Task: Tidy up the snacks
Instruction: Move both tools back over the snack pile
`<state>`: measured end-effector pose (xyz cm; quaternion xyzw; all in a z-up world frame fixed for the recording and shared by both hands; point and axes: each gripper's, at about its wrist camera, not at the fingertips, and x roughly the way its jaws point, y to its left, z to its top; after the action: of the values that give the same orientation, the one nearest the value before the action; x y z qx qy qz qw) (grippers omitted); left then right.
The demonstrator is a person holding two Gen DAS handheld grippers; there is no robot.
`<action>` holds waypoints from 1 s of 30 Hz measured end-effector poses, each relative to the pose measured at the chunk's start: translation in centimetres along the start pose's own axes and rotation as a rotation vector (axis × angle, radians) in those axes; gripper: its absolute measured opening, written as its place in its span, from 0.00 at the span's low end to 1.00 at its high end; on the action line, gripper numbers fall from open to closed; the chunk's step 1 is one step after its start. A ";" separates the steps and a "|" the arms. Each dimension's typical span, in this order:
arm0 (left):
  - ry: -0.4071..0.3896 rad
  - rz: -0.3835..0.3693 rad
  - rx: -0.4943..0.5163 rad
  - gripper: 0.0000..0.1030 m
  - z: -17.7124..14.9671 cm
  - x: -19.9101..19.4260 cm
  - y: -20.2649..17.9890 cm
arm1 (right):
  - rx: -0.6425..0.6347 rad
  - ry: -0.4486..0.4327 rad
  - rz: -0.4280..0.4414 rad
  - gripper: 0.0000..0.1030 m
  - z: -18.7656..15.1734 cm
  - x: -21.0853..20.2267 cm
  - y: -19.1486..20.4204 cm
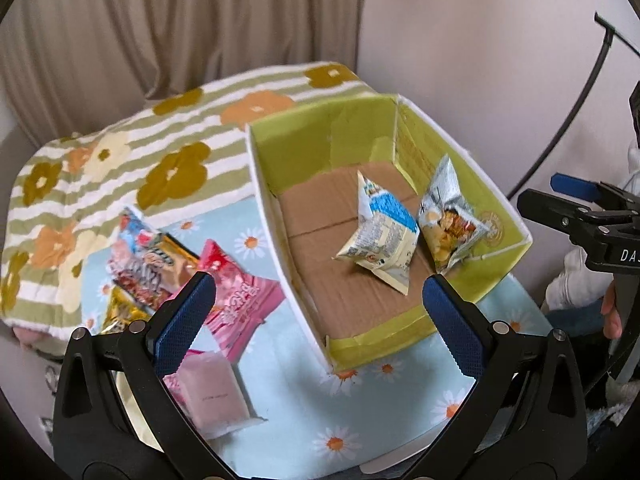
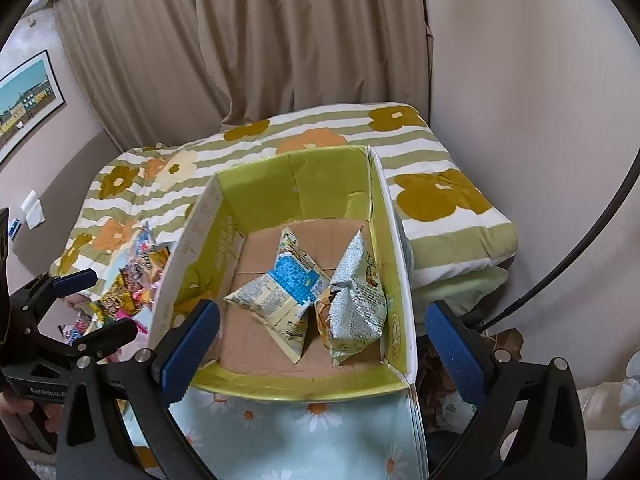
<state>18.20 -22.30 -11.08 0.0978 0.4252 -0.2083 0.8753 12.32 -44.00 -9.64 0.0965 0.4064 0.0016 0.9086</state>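
A green-lined cardboard box stands on the daisy cloth. Inside lie two snack bags: a blue and yellow one and a silver one against the right wall. A pile of snack packets lies left of the box, with a pink packet and a pale pink pack nearest. My left gripper is open and empty, above the box's near left corner. My right gripper is open and empty over the box's near wall.
A folded striped flower blanket lies behind the box. Beige curtains hang at the back. The daisy cloth covers the surface. A black cable runs at the right. Each gripper shows in the other's view.
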 end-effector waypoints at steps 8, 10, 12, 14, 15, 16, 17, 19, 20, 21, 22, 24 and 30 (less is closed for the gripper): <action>-0.073 0.110 -0.114 1.00 -2.0 -5.4 1.7 | -0.108 -0.061 0.111 0.99 0.7 -2.8 2.8; -0.077 0.149 -0.160 1.00 -3.2 -6.7 2.6 | -0.125 -0.055 0.167 0.99 0.8 -2.9 3.9; -0.085 0.188 -0.213 1.00 -4.5 -8.1 4.0 | -0.136 -0.053 0.212 0.99 0.5 -2.8 5.2; -0.088 0.224 -0.260 1.00 -5.7 -9.1 5.4 | -0.145 -0.059 0.243 1.00 0.3 -2.7 6.3; -0.089 0.242 -0.290 1.00 -6.4 -9.6 6.3 | -0.153 -0.057 0.258 1.00 0.1 -2.6 6.8; -0.089 0.254 -0.324 1.00 -7.2 -10.1 7.3 | -0.165 -0.053 0.274 1.00 -0.1 -2.5 7.7; -0.089 0.259 -0.355 1.00 -7.8 -10.4 8.1 | -0.172 -0.049 0.283 1.00 -0.2 -2.4 8.3; -0.091 0.267 -0.424 1.00 -9.0 -11.2 10.1 | -0.182 -0.038 0.311 1.00 -0.5 -2.1 9.7; -0.091 0.270 -0.452 1.00 -9.6 -11.5 11.0 | -0.185 -0.029 0.331 1.00 -0.7 -1.9 10.5; -0.089 0.274 -0.480 1.00 -10.2 -11.8 12.1 | -0.188 -0.020 0.346 1.00 -1.0 -1.7 11.3; -0.087 0.276 -0.497 1.00 -10.9 -12.0 12.9 | -0.193 -0.012 0.359 1.00 -1.2 -1.4 12.1; -0.073 0.275 -0.535 1.00 -11.9 -12.0 14.7 | -0.197 0.006 0.380 1.00 -1.8 -0.7 13.9; 0.017 0.202 -0.634 1.00 -14.3 -9.8 19.1 | -0.166 0.084 0.414 1.00 -4.6 1.6 18.6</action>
<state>11.34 2.50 -12.37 -0.1360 0.4642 0.0230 0.8749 11.41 -24.77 -10.51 0.1025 0.4140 0.2256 0.8759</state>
